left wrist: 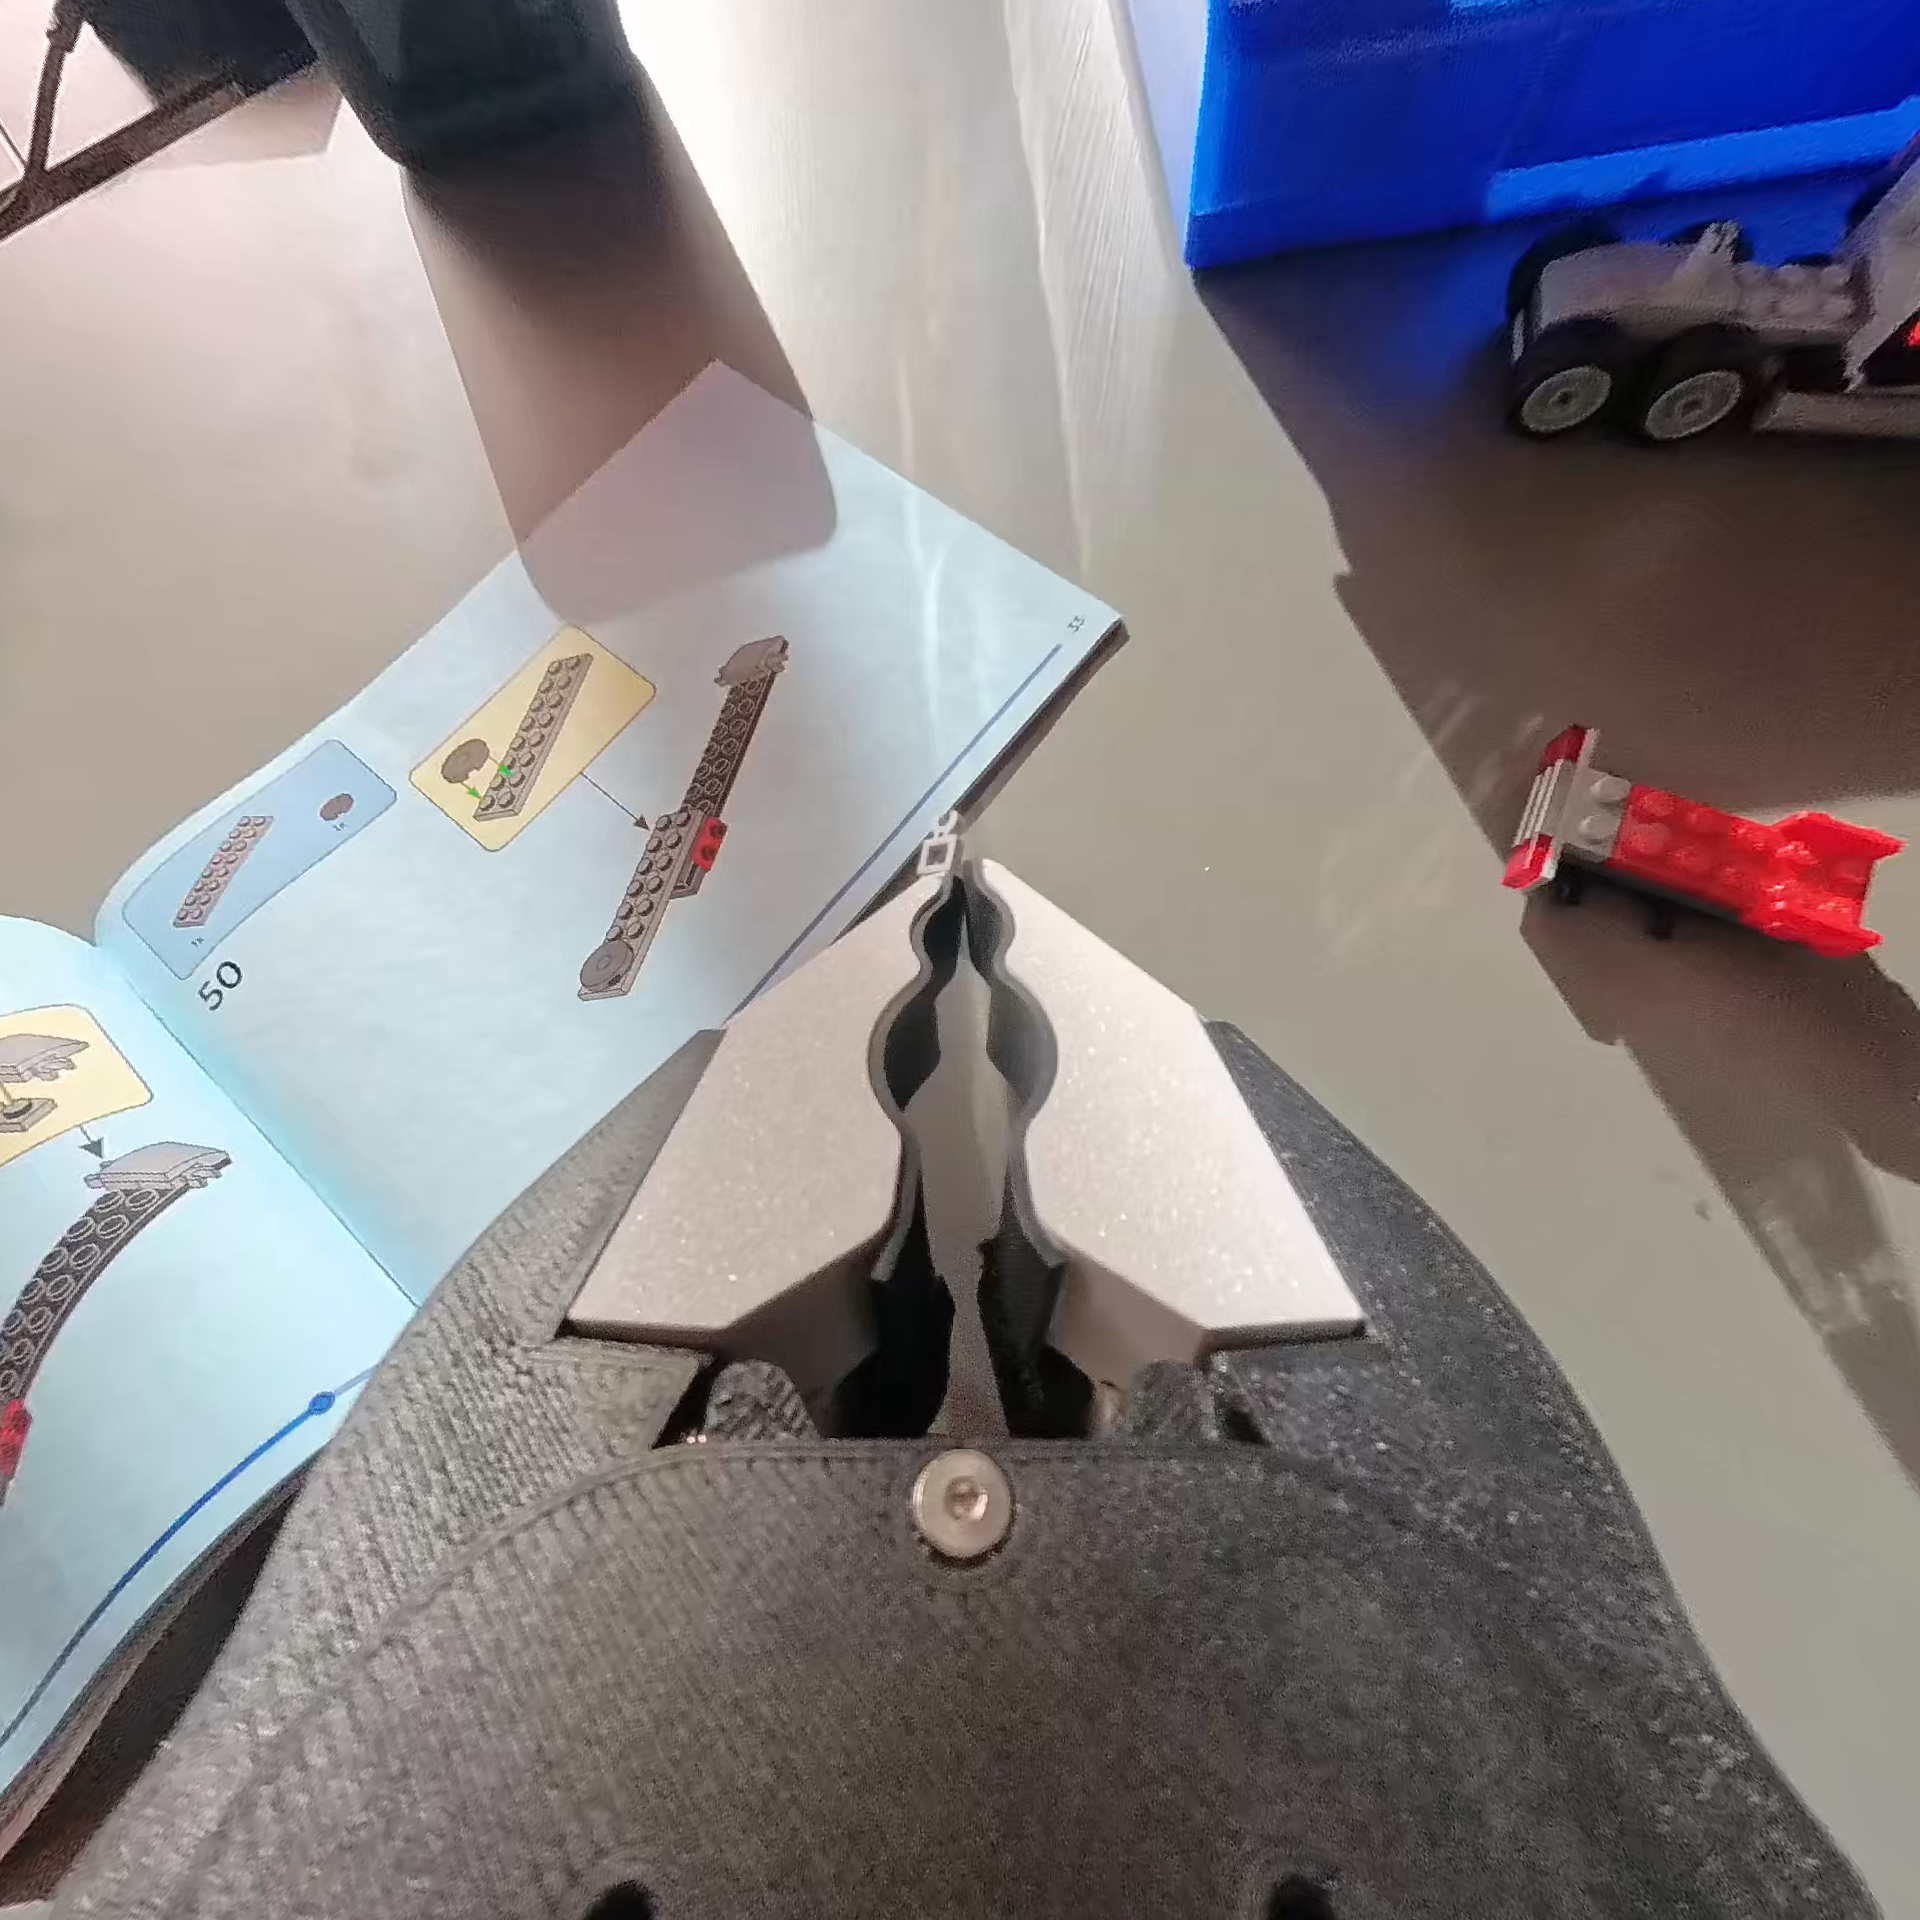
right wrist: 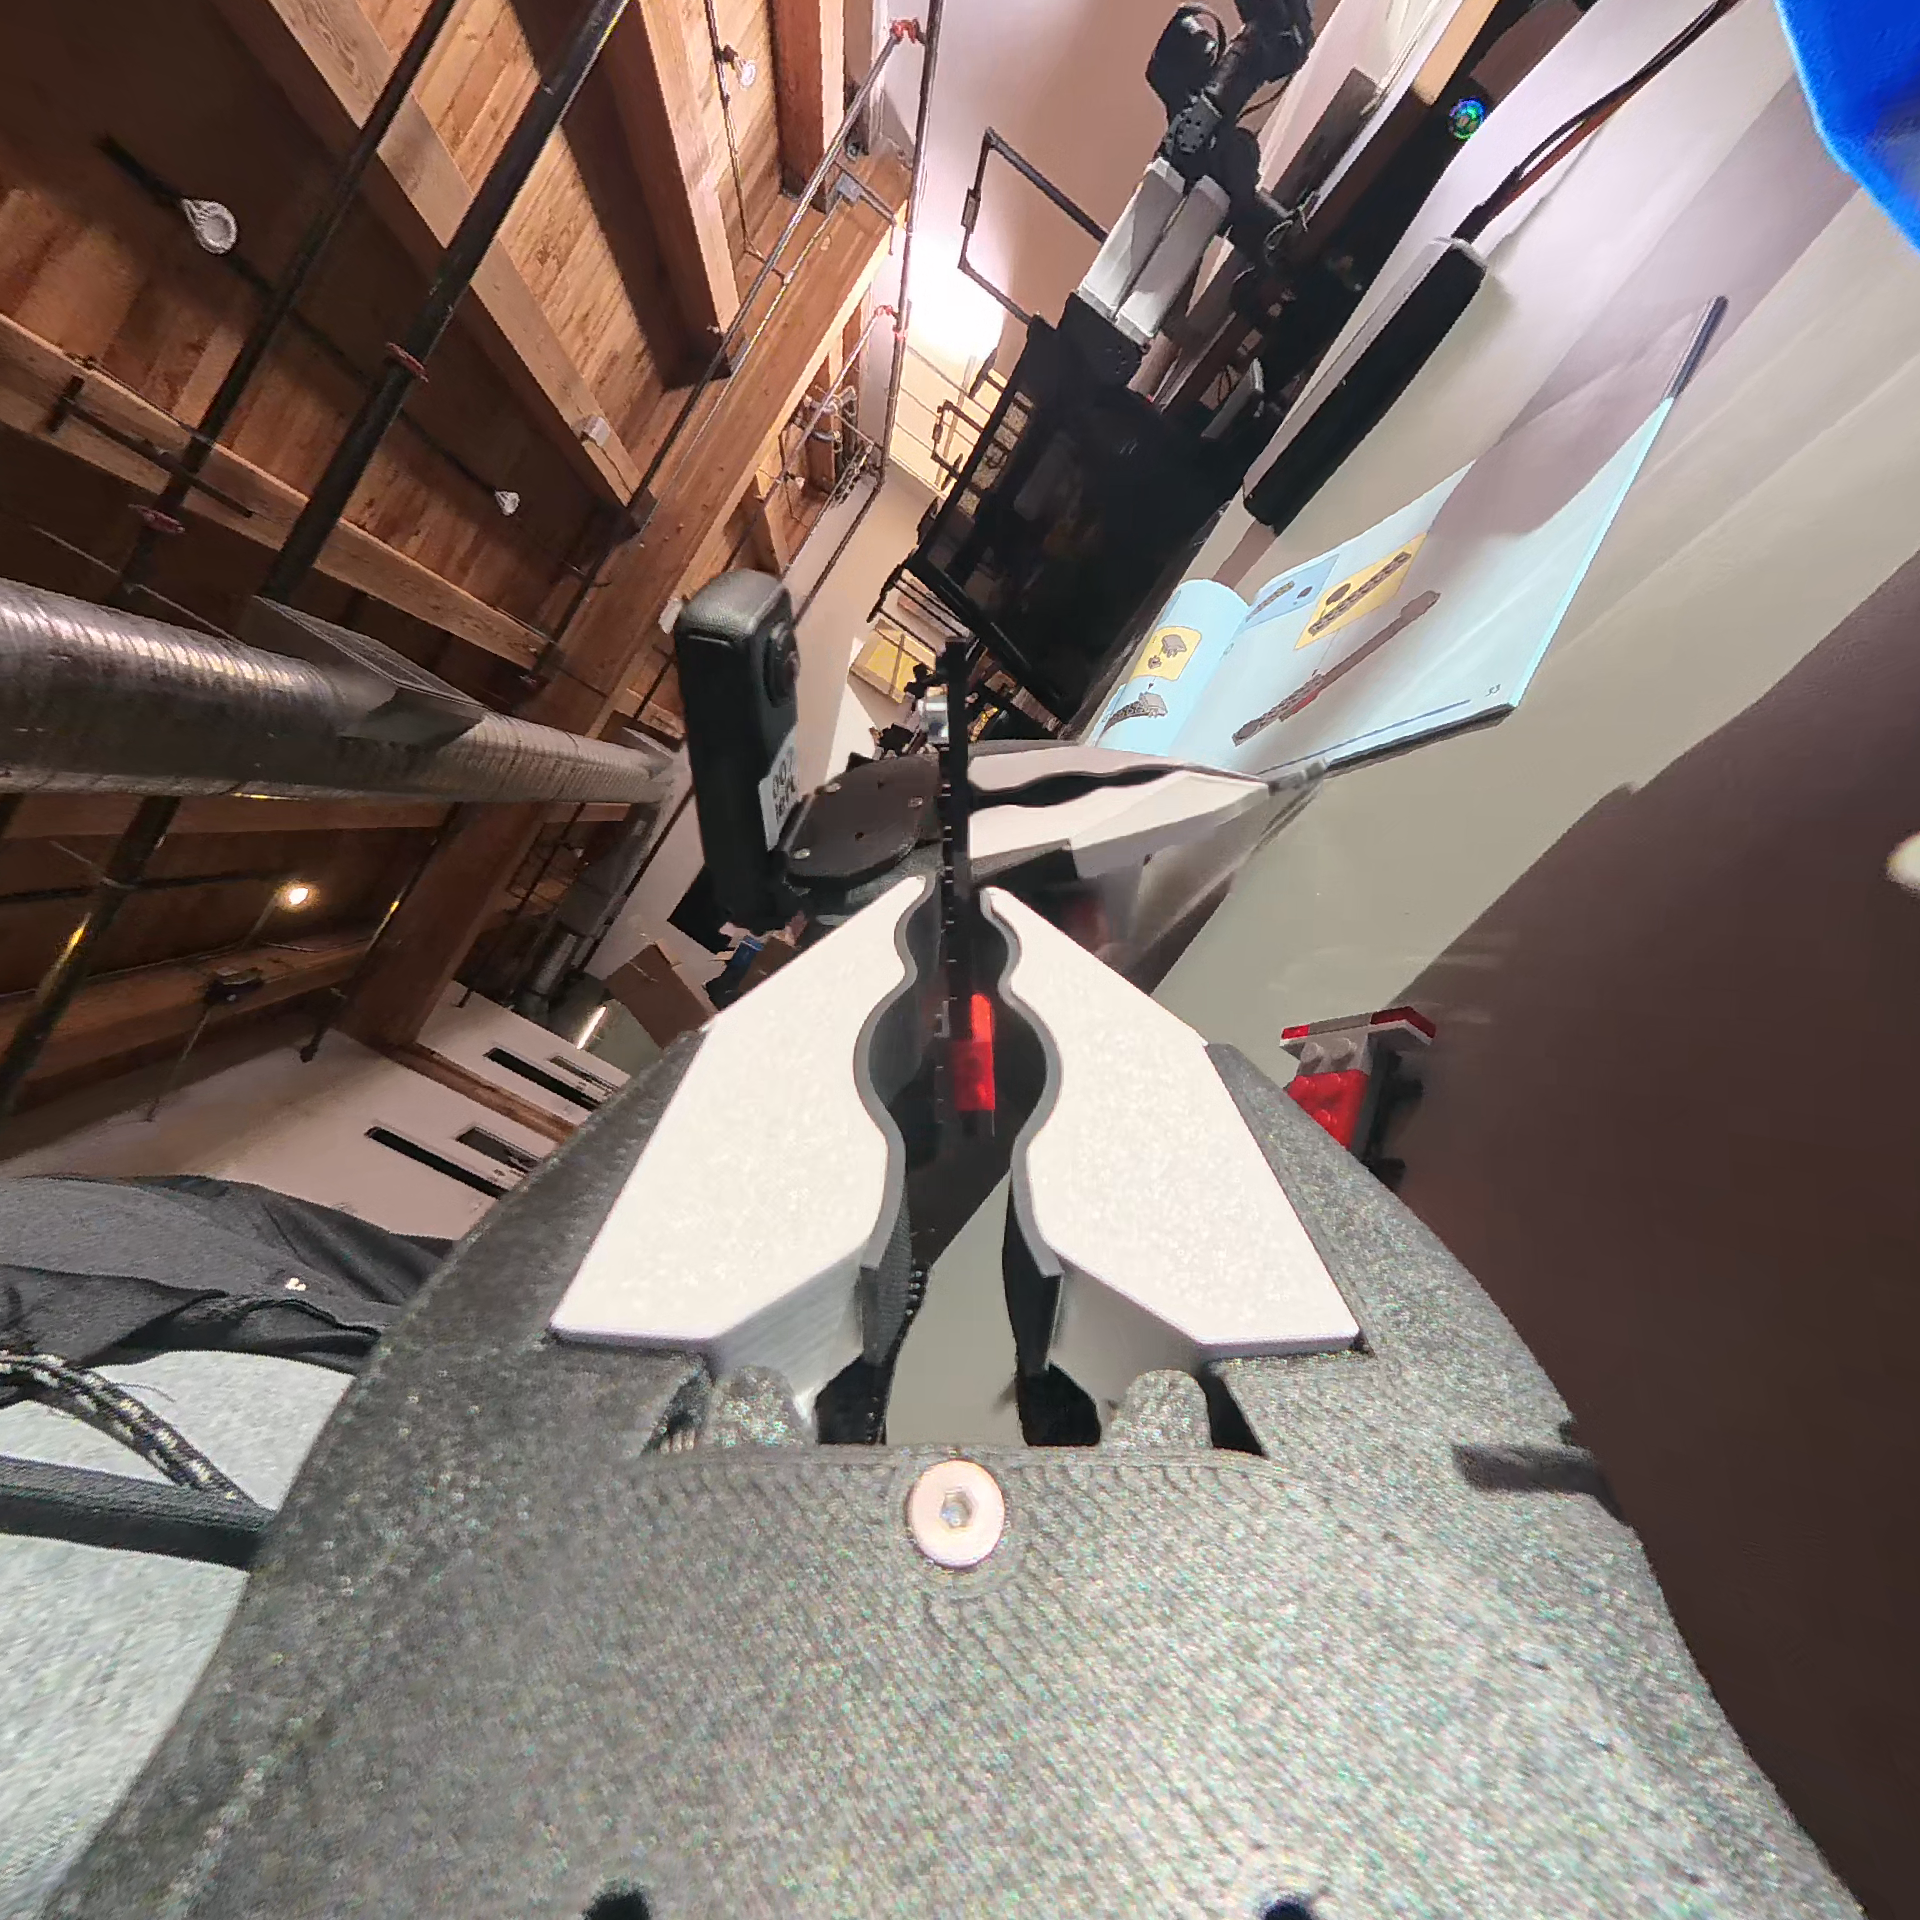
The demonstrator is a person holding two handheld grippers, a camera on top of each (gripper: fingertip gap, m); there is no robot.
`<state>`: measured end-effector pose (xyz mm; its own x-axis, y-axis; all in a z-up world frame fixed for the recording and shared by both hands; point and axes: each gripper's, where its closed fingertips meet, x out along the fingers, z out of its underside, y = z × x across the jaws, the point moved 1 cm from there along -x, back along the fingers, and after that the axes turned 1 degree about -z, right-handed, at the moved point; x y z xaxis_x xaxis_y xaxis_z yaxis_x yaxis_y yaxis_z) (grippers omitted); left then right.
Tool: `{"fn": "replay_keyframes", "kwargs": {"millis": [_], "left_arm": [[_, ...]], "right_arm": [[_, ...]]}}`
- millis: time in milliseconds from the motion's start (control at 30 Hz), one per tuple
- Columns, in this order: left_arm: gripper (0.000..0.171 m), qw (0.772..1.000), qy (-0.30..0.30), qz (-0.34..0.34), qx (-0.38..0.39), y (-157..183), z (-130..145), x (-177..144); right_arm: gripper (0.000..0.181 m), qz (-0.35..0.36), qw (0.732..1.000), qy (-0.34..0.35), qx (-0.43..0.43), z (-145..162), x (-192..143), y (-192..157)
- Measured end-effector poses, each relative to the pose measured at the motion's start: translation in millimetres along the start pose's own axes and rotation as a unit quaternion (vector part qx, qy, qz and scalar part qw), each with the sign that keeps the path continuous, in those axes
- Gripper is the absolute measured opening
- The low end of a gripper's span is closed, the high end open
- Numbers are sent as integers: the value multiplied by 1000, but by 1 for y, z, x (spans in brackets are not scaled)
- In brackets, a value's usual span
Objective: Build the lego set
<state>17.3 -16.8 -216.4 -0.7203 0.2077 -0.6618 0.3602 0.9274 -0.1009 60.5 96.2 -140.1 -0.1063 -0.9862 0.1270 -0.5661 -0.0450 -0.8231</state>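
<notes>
On the left of the left wrist view, our instruction booklet (left wrist: 499, 883) lies open on the bench (left wrist: 1247, 727), showing a long studded strip with a small red brick on its side. Our left claw (left wrist: 954, 883) hangs just above the booklet's near corner with its fingertips pressed together on a tiny pale piece (left wrist: 940, 844); what that piece is we cannot tell. Farther right sit a small red and grey assembly (left wrist: 1704, 862) and, near a blue bin (left wrist: 1558, 125), a grey wheeled truck chassis (left wrist: 1683, 332). In the right wrist view our right claw (right wrist: 954, 894) pinches a long dark strip (right wrist: 954, 790) edge-on, its small red brick (right wrist: 975, 1060) lying between the fingers, lifted off the bench beside the left claw (right wrist: 1273, 787). We judge the risks to be these: the tiny piece is held only at the very tips, so any slackening or a knock against the strip could flick it away across the glossy bench; and the strip, gripped on its thin edge, may twist when we press the piece on, leaving the studs misaligned.
</notes>
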Motion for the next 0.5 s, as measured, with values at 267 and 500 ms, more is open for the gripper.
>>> {"fn": "replay_keyframes", "kwargs": {"millis": [267,500], "left_arm": [[7,999,6,49,-22,4,-5,-13],[21,999,-13,33,16,1,0,8]], "right_arm": [[6,-4,1000,1,6,-1,0,0],[5,-4,1000,1,8,-1,0,0]]}}
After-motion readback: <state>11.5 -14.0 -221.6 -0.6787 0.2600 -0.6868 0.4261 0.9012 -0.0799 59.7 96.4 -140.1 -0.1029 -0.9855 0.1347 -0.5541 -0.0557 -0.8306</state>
